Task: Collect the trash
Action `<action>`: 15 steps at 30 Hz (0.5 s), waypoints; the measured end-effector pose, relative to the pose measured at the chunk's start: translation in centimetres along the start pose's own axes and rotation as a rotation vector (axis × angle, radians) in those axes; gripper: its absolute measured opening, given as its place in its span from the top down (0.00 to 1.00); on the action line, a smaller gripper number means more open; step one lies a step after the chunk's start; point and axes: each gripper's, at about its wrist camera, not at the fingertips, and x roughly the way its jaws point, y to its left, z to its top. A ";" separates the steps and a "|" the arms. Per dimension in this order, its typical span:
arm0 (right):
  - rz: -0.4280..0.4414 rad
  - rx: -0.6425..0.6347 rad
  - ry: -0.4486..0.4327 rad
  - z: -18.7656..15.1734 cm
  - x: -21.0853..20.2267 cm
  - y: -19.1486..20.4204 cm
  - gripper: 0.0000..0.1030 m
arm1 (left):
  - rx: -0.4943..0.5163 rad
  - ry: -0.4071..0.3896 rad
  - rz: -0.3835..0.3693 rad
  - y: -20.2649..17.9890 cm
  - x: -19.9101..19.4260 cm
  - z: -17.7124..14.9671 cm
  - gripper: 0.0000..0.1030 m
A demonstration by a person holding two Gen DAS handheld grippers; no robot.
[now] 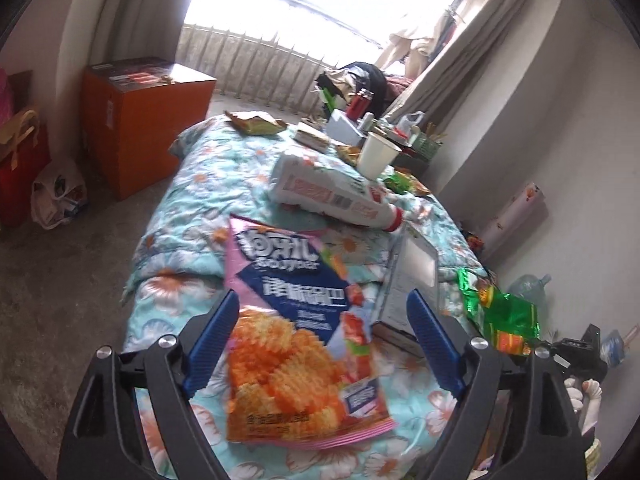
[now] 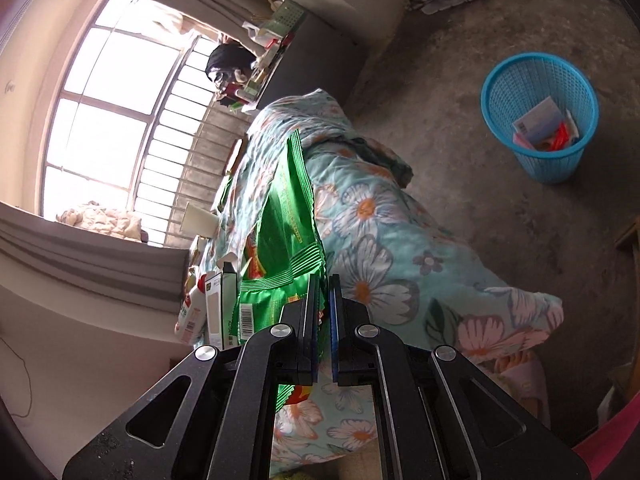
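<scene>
A pink and orange chip bag (image 1: 296, 332) lies flat on the floral quilt (image 1: 208, 184). My left gripper (image 1: 324, 300) hangs just over it, open wide, with one blue finger on each side of the bag and neither pad pressing on it. My right gripper (image 2: 323, 280) is shut on the edge of a green snack bag (image 2: 280, 216), which stands up from the quilt (image 2: 384, 240). The left wrist view shows that green bag (image 1: 500, 312) at the right, with a gloved hand (image 1: 588, 392) behind it. A blue mesh basket (image 2: 540, 116) holding some wrappers stands on the concrete floor.
Further along the quilt lie a white bottle with a red cap (image 1: 332, 192), a paper cup (image 1: 376, 156), a white box (image 1: 408, 276) and another snack bag (image 1: 256, 122). An orange cabinet (image 1: 144, 120) and shopping bags (image 1: 56, 196) stand at the left, and a cluttered desk (image 1: 360, 120) sits by the window.
</scene>
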 end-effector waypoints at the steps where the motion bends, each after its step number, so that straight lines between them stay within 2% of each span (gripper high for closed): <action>1: -0.001 -0.001 0.006 -0.1 0.2 -0.1 0.93 | 0.011 0.035 -0.042 -1.2 1.0 0.5 0.13; 2: 0.003 0.001 0.011 -0.4 0.1 -0.1 0.87 | 0.015 0.078 -0.079 -2.3 2.2 1.1 0.12; 3: 0.009 -0.003 0.019 -0.6 0.1 -0.1 0.75 | 0.019 0.115 -0.104 -3.4 3.5 1.6 0.12; 5: 0.023 -0.028 0.038 -1.0 0.2 0.4 0.69 | 0.054 0.159 -0.104 -5.5 5.8 2.4 0.12; 8: 0.030 -0.059 0.080 -1.5 0.4 1.0 0.69 | 0.138 0.218 -0.096 -8.3 9.6 3.0 0.12; 11: 0.053 -0.044 0.125 -1.9 0.9 0.5 0.69 | 0.177 0.273 -0.040 -10.0 13.6 3.2 0.12; 15: 0.054 -0.022 0.163 -2.9 1.1 -0.1 0.79 | 0.160 0.310 0.022 -10.4 16.8 3.3 0.12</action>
